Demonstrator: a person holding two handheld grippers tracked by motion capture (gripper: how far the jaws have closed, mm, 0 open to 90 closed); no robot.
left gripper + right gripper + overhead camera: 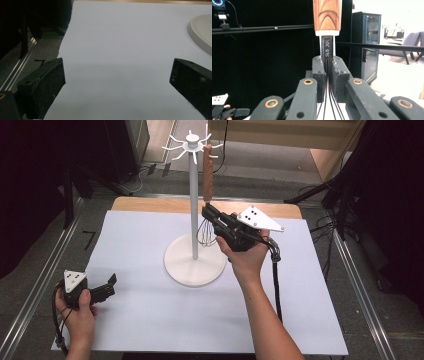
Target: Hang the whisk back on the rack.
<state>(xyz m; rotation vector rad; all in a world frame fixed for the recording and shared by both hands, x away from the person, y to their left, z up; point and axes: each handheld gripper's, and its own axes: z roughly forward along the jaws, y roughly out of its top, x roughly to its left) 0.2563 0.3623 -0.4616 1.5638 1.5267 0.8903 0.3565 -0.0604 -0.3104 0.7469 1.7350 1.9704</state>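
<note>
High view: a whisk (207, 185) w/ wooden handle is seen upright beside the pole of a white rack (194, 200), handle top up near the rack's hooks, wire end down by the base. The right hand-held gripper (206, 211) is clenched on the whisk at the metal neck just below the handle; right gripper view confirms jaws pinched on the wires under the steel collar. The left hand-held gripper (111, 282) is held released, jaws wide apart, low over the white sheet on the worktop (150, 320), well apart from the rack. Step is judged as hanging or unhooking, cannot tell which. Whisk should be kept vertical, moved slowly, the pole not knocked, the grip kept firm.
</note>
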